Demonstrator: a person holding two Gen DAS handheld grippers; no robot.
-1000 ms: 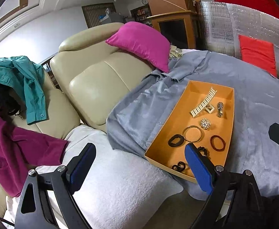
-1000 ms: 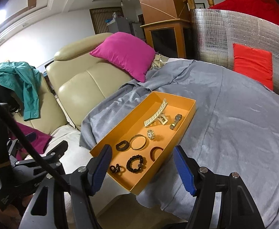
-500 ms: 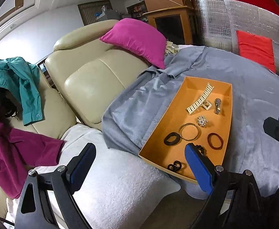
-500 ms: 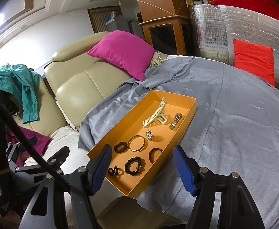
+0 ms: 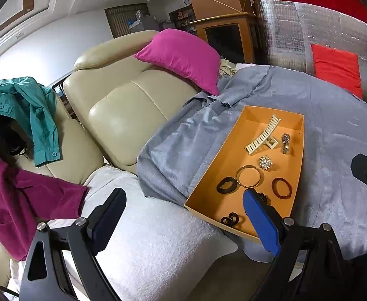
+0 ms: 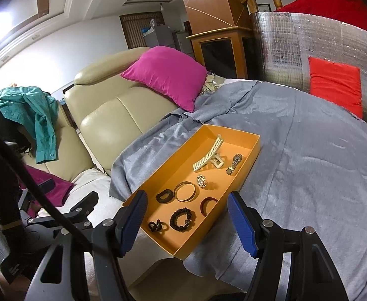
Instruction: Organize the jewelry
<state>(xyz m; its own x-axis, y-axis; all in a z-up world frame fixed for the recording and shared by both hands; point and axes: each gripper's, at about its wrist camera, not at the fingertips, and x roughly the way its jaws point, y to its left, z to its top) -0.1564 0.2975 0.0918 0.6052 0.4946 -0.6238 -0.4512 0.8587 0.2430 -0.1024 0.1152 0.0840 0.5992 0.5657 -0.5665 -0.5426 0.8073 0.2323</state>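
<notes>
Grey cloth (image 6: 308, 165) ahead of my right tool (image 6: 187, 215), orange tray (image 6: 248, 160) at its near edge; both tools wide, left tool (image 5: 183, 213) empty.

— Where did each wrist camera look from?
— Both sat behind their spread jaws, facing forward and down: the left near the orange tray (image 5: 233, 150), the right closer. Both shared the tray and pink cushion (image 6: 166, 75).

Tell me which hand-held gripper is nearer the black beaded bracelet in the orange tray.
Probably the right hand-held gripper: the black beaded bracelet lies between its open fingers, just ahead. The left hand-held gripper points mostly at the white towel, the orange tray off to its right.
</notes>
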